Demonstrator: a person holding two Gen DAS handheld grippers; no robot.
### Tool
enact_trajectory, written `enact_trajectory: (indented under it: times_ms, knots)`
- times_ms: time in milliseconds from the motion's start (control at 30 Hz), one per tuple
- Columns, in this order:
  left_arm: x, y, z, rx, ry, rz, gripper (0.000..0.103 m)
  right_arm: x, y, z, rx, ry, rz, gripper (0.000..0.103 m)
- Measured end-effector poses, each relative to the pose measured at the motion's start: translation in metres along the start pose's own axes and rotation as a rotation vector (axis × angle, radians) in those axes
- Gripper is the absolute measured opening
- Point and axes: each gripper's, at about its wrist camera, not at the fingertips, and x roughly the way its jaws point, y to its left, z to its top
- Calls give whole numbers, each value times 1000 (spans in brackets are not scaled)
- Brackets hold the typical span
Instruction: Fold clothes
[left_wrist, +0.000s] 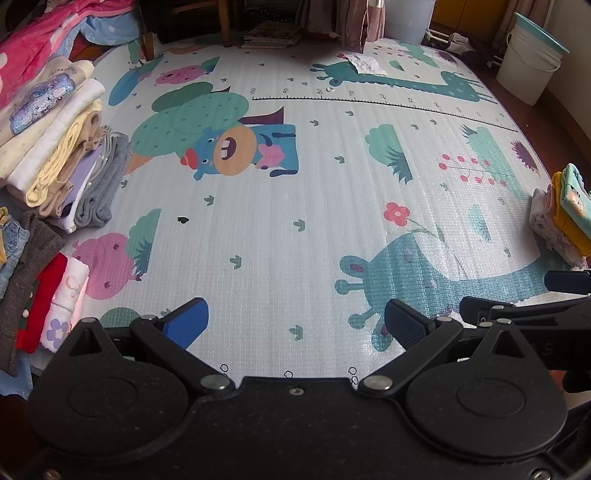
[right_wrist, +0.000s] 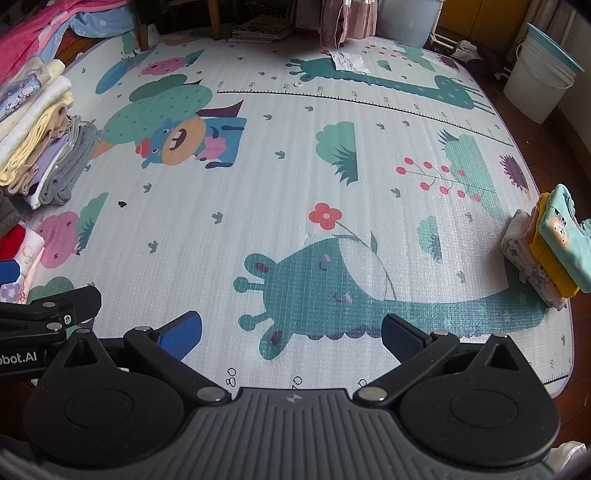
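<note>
Both tongs hang wide apart above a cartoon play mat, gripping nothing: the left gripper (left_wrist: 295, 325) fills the bottom of its own view, blue-padded fingers (left_wrist: 190, 321) spread over bare mat (left_wrist: 295, 229), and the right gripper (right_wrist: 291, 334) sits the same way at the bottom of its own view. The right tool's black body also shows at the lower right edge of the left view, and the left tool's body at the lower left edge of the right view, so the two are side by side.

At the far left of the left view, a tall leaning stack of folded clothes (left_wrist: 62, 147) in cream, yellow, lilac and grey rests on the mat's edge, a sequinned patch on its top garment. Below it, in the lower left, lies a second pile (left_wrist: 37, 291) with a brown knit, a red piece and a white floral one. Pink bedding (left_wrist: 44, 33) fills the upper left corner.

Across the middle, the mat shows a blue hippo-like figure (left_wrist: 229, 151), a printed height ruler (left_wrist: 369, 101) and a teal giraffe (right_wrist: 314, 288).

At the right edge sits a small stack of folded clothes (right_wrist: 546, 254), a mint top over mustard and pale floral pieces. A white bucket (left_wrist: 528, 62) stands off the mat in the upper right corner.
</note>
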Motion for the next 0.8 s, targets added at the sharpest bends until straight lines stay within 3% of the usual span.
enact_trajectory:
  times_ms: [433, 667, 800]
  knots:
    - [-4, 21, 2, -63, 0, 0, 103, 1, 12, 9, 11, 16, 27, 103]
    - [-15, 56, 10, -216, -2, -67, 103, -2, 34, 32, -14, 54, 113, 103]
    - [-19, 84, 14, -337, -5, -92, 103, -8, 58, 59, -101, 56, 165, 103]
